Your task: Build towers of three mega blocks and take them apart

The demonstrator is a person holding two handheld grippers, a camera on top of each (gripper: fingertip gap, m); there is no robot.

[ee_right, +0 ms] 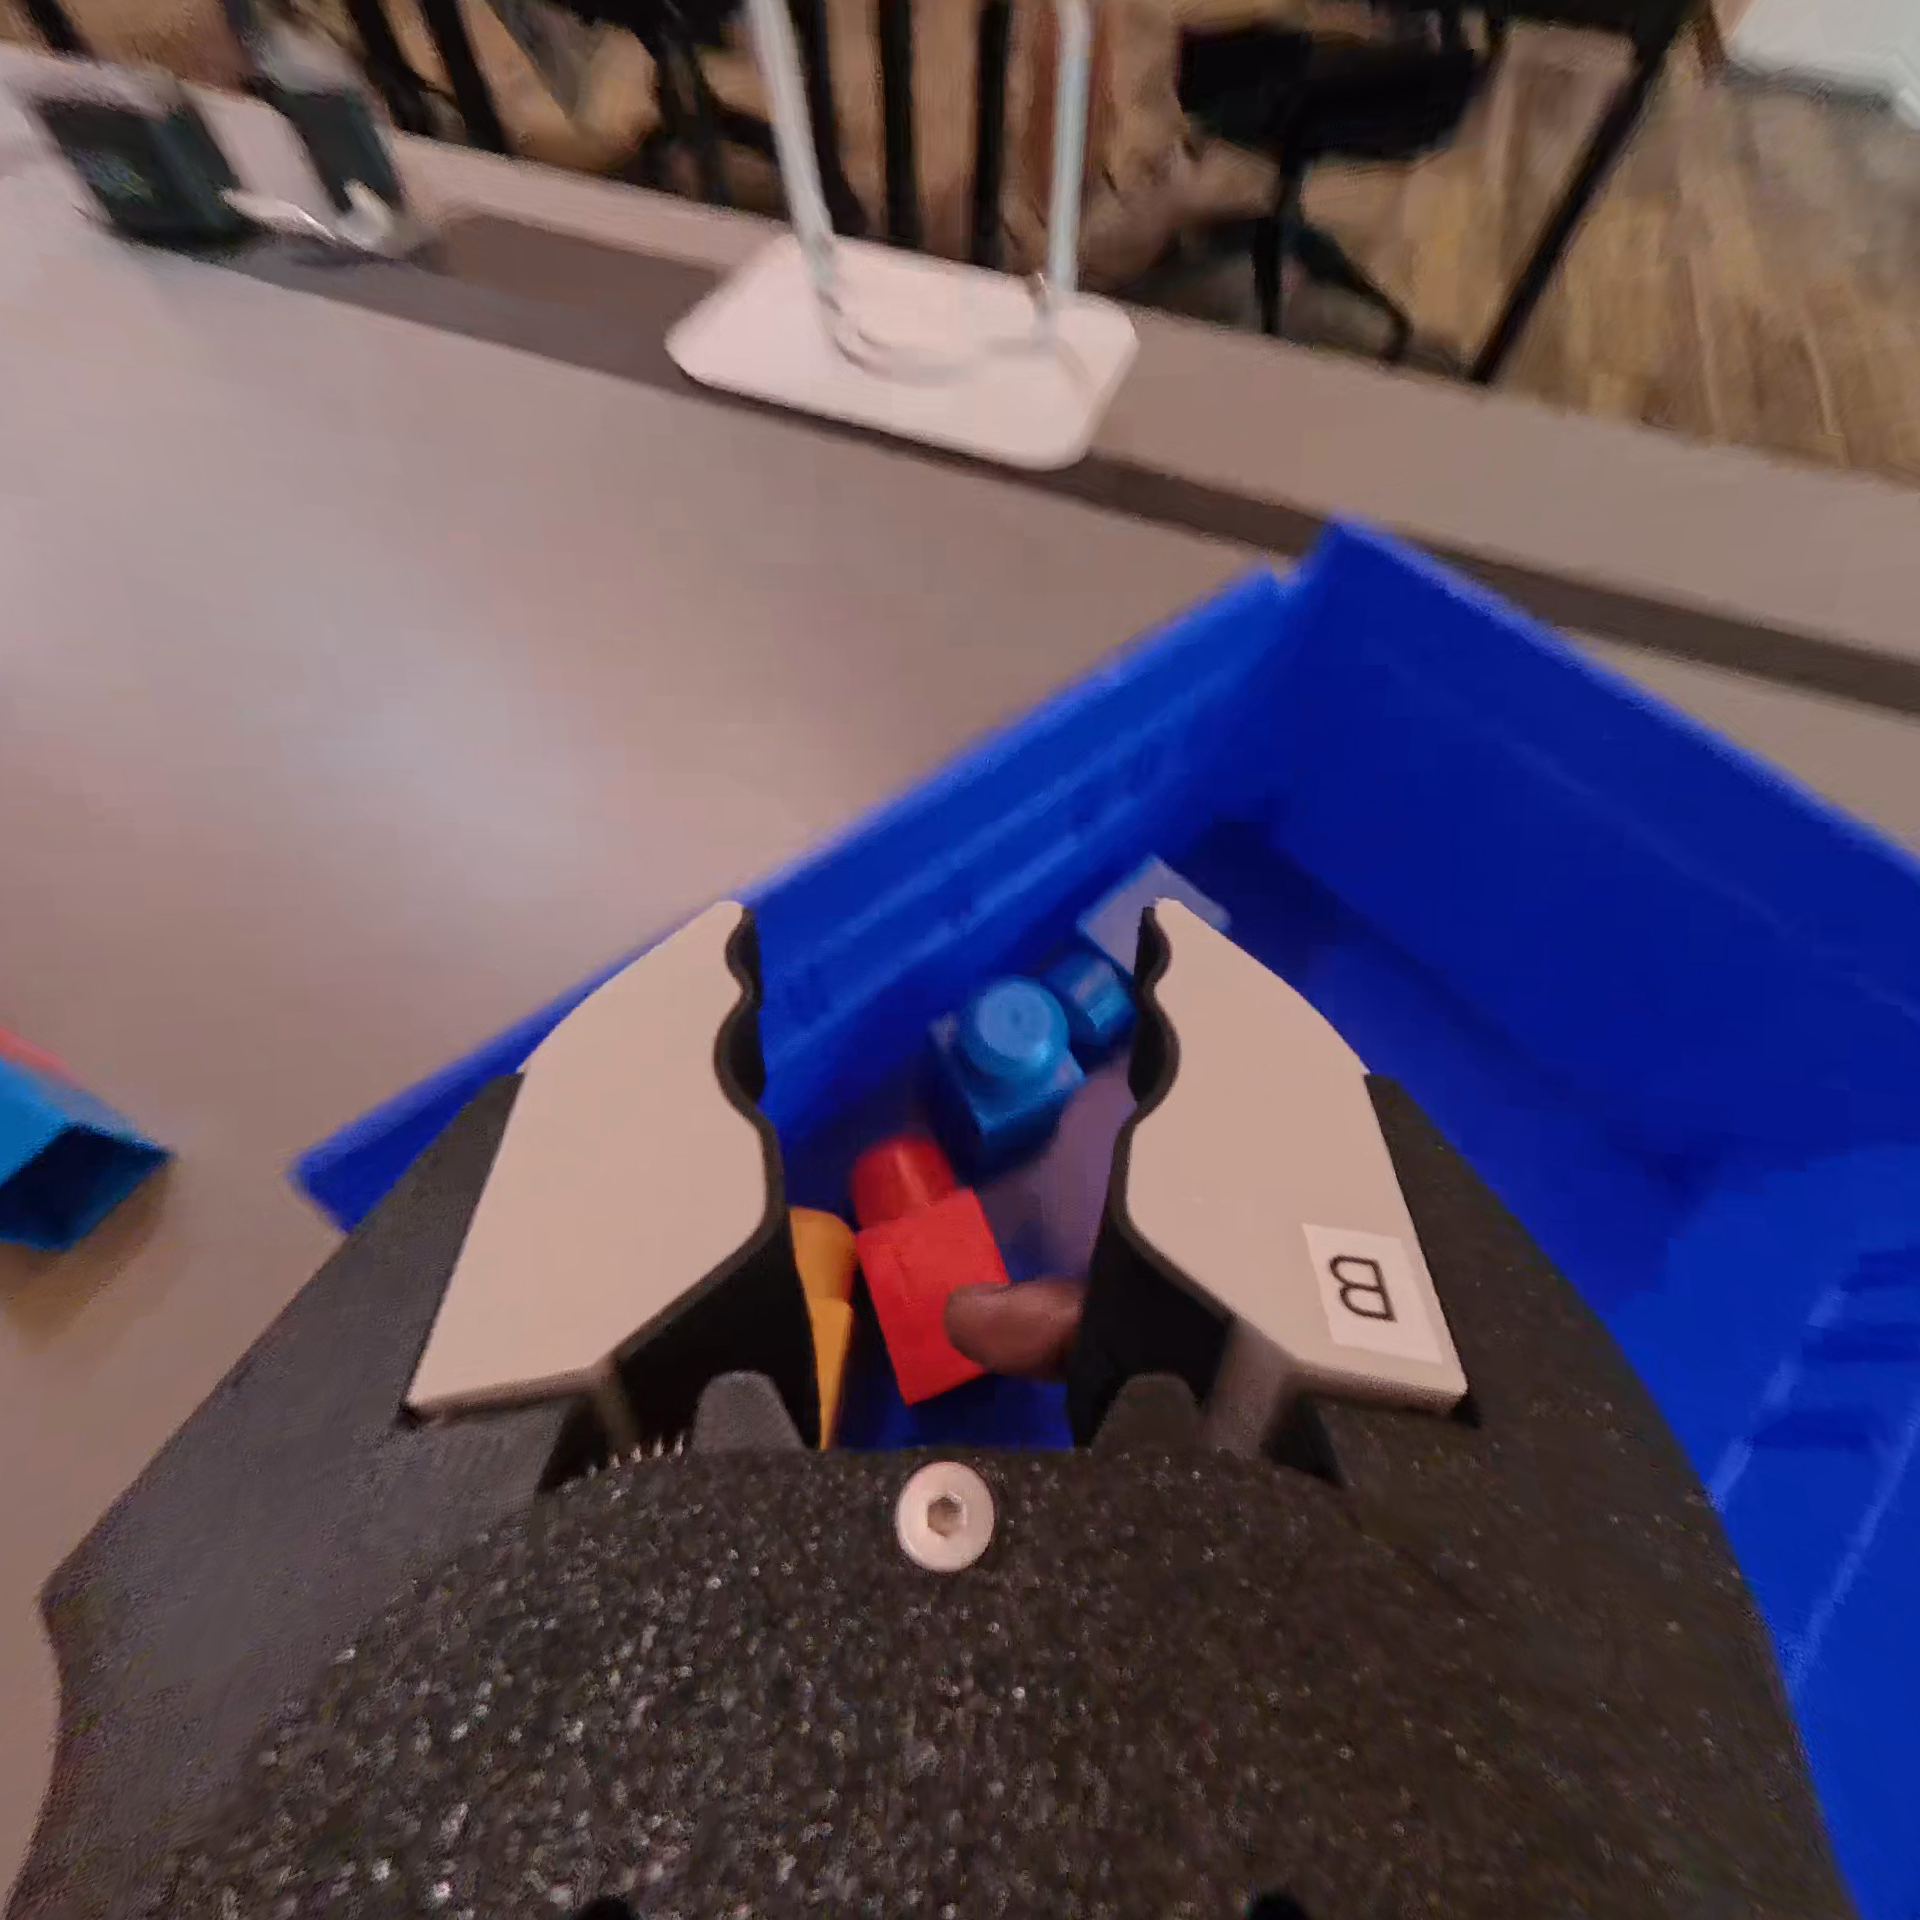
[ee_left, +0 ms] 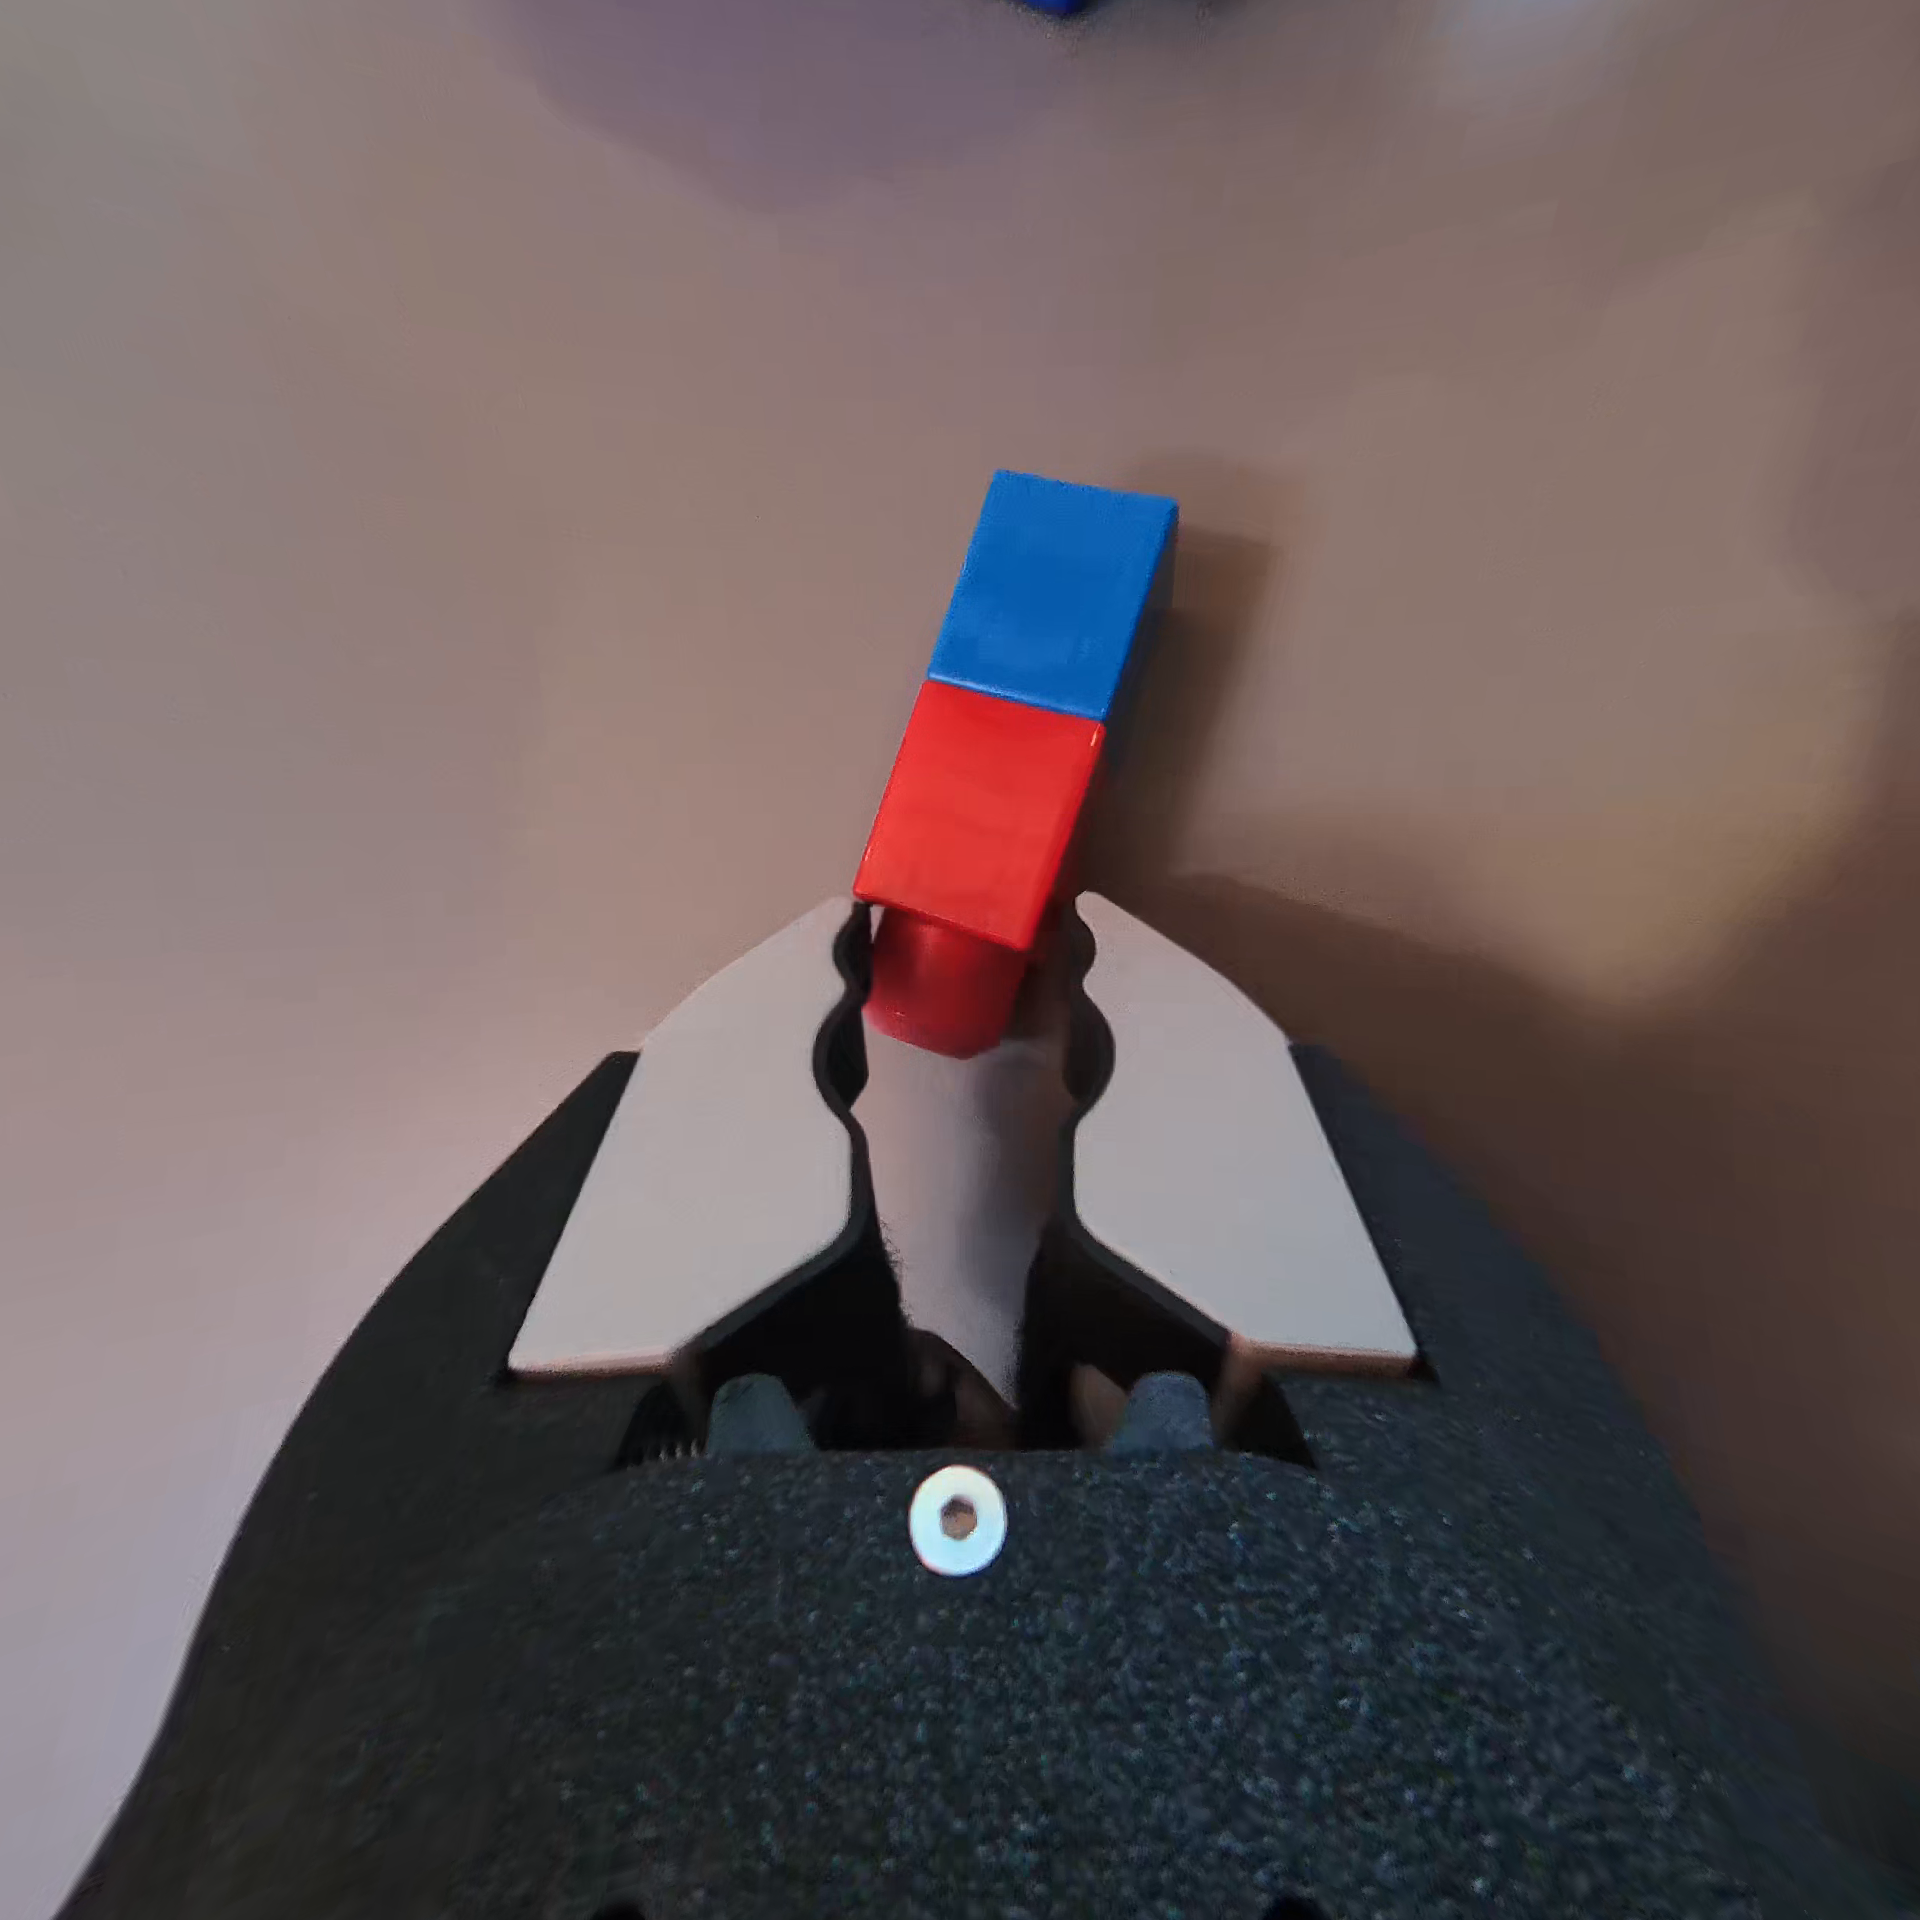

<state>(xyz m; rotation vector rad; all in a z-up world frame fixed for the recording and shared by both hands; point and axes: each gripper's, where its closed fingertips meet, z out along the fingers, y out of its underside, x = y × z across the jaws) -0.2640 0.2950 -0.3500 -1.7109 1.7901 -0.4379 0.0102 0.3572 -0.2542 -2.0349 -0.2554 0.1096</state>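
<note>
In the left wrist view my left gripper [ee_left: 966,914] is shut on the near end of a red block [ee_left: 977,821], its stud pointing back between my fingers. A blue block [ee_left: 1055,603] is joined to the red block's far end, and the pair hangs tilted just above the brown table [ee_left: 416,520]. The pair's blue end also shows at the left edge of the right wrist view [ee_right: 62,1164]. My right gripper [ee_right: 945,935] is open and empty above a blue bin [ee_right: 1455,779]. Loose in the bin lie a blue block [ee_right: 1008,1070], a second blue block [ee_right: 1091,997], a red block [ee_right: 925,1268] and an orange block [ee_right: 826,1288].
A white stand base [ee_right: 904,353] with metal legs sits at the table's far edge. Dark devices [ee_right: 135,166] stand at the back left, with chair and table legs beyond. A person's fingertip [ee_right: 1013,1330] shows between my right finger bases. A blue corner [ee_left: 1049,5] shows at the left view's top edge.
</note>
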